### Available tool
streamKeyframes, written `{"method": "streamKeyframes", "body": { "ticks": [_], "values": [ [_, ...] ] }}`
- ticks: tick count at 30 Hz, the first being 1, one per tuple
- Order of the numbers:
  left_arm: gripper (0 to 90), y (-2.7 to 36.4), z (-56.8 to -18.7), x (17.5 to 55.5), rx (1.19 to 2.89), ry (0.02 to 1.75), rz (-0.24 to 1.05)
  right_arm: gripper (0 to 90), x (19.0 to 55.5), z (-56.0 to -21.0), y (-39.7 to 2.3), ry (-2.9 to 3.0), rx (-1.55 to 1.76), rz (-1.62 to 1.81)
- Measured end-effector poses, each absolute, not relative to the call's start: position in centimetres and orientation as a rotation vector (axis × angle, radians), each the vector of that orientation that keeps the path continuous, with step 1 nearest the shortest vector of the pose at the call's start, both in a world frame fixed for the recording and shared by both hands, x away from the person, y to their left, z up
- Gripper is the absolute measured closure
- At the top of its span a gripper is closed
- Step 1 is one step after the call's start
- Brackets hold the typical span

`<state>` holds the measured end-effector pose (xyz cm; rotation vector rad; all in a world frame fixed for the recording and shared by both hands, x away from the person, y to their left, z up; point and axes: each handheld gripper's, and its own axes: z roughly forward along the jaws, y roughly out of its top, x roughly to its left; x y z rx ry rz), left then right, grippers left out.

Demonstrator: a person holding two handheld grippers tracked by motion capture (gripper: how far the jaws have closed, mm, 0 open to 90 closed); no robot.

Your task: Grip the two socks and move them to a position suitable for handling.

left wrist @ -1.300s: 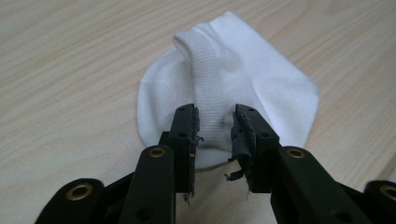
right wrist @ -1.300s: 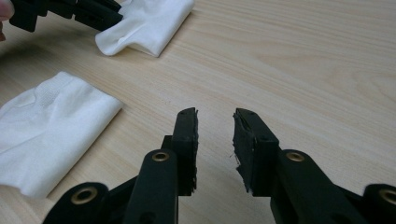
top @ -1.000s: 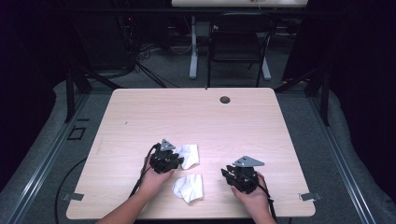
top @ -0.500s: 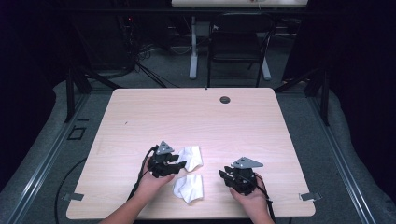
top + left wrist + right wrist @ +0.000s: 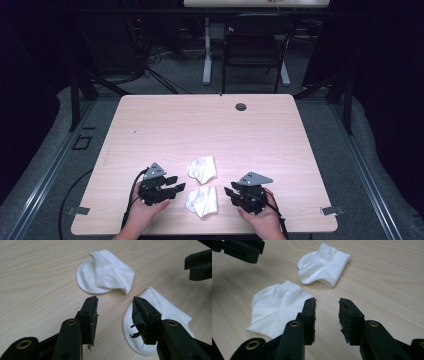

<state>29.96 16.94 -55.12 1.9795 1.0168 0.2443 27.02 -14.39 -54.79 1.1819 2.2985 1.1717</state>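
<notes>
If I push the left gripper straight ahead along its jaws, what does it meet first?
Probably the nearer white ankle sock, by the left gripper's open jaws; the farther white sock lies beyond. Depth is uncertain.

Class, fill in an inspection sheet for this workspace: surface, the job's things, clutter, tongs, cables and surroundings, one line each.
Surface: pale wood table, with a dark round grommet near the far edge.
Job's things: two white socks, the far sock and the near sock, lying apart and rumpled between the hands.
Clutter: nothing seen.
Tongs: left tongs open, nothing between the jaws, which have just been opening; right tongs open and empty, jaws likewise just opening. Neither touches a sock.
Cables: a black cable trails from the left tongs over the near edge; loose cables on the floor beyond.
Surroundings: a dark chair and a white post behind the table, grey floor.
</notes>
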Motion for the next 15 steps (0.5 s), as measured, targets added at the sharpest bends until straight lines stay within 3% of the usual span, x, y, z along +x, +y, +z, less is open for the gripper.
{"method": "streamKeyframes", "body": {
  "ticks": [10,15],
  "values": [
    [55.9,16.5,-56.2,29.5,2.039,0.969,0.256,70.8,26.4,-53.9,-12.0,2.347,1.132,1.116],
    [60.9,16.0,-56.5,29.3,2.077,0.946,0.250,72.9,26.4,-53.6,-10.5,2.357,1.127,1.133]
  ]
}}
